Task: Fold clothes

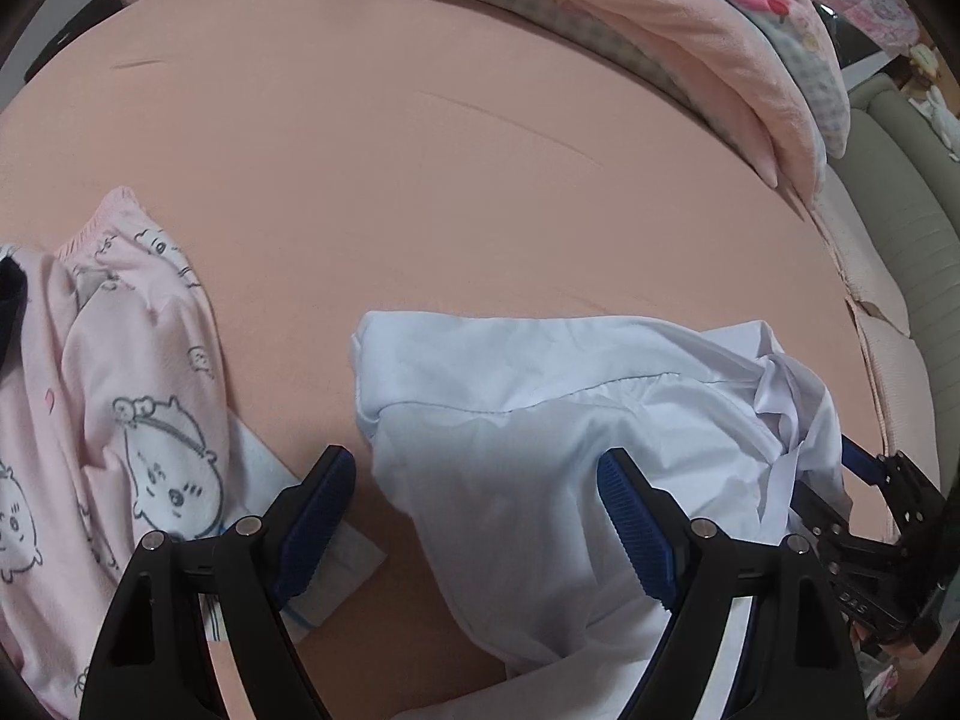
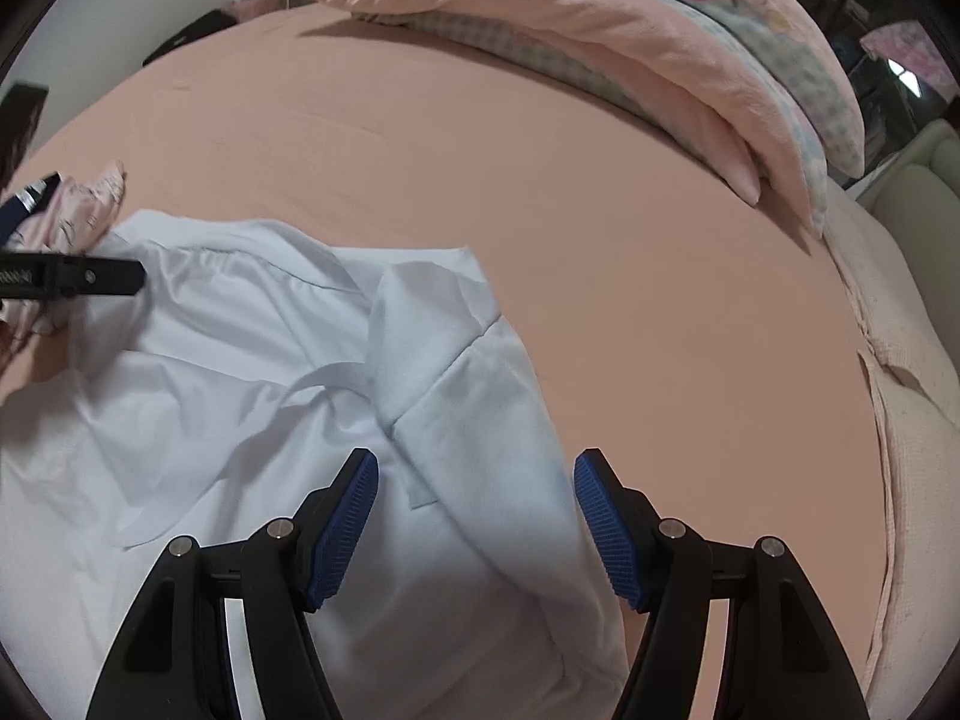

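A pale blue-white shirt lies crumpled on the pink bed sheet, its collar and a folded sleeve facing up. My left gripper hovers open over the shirt's left edge, one pad above the cloth and the other above the sheet. My right gripper stands open over the shirt's right side, with nothing pinched. Part of the right gripper shows at the shirt's far edge in the left wrist view. The left gripper's fingers show at the left edge of the right wrist view.
Pink pyjamas with cartoon prints lie bunched left of the shirt, over a white cloth with blue lines. A folded pink and checked quilt lies along the bed's far right. The mattress edge runs down the right.
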A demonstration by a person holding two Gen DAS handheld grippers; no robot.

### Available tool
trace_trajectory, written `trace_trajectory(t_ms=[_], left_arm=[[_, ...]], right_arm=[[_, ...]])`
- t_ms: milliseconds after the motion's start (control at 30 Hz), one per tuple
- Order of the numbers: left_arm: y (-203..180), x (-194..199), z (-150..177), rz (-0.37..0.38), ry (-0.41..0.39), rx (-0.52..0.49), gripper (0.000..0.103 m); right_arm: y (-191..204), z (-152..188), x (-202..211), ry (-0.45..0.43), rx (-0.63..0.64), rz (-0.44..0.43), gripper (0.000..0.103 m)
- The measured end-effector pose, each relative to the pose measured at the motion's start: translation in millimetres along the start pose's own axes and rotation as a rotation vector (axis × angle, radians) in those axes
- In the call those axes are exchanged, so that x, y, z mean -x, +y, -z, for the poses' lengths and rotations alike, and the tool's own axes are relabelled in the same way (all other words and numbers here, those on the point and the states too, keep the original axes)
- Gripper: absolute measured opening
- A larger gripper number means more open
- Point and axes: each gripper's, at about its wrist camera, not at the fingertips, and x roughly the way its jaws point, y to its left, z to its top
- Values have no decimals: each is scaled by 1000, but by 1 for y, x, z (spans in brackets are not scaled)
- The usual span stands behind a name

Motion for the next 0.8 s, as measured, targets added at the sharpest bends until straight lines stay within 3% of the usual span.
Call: trace_trajectory(t_ms=[133,267,400,467,500,567,800], left_arm=[[-4,-4,-4,-27,17,-20,81],[-10,-9,-3,-68,3,-71,72],[-27,-20,6,-162,-82,-205,73],[-30,-22,11,-178,-130,-214,75],[-30,-22,13,-179,-144,-211,75],[-23,-22,9,-132,-135,-189,74],[-24,-18,12,-140,-160,-210,74]], right_arm=[[-7,-5,-16,31,-50,-10,67],[-9,-6,-17,-2,-67,-14,67],[-6,-8,-12,-28,-58,32,33],[-7,-8,-11,-24,-69,58,16],[-8,-8,-11,-22,-74,71,13],[-10,-7,-10,-17,-89,90,11],[-15,-12,-5,8,-163,55,11]])
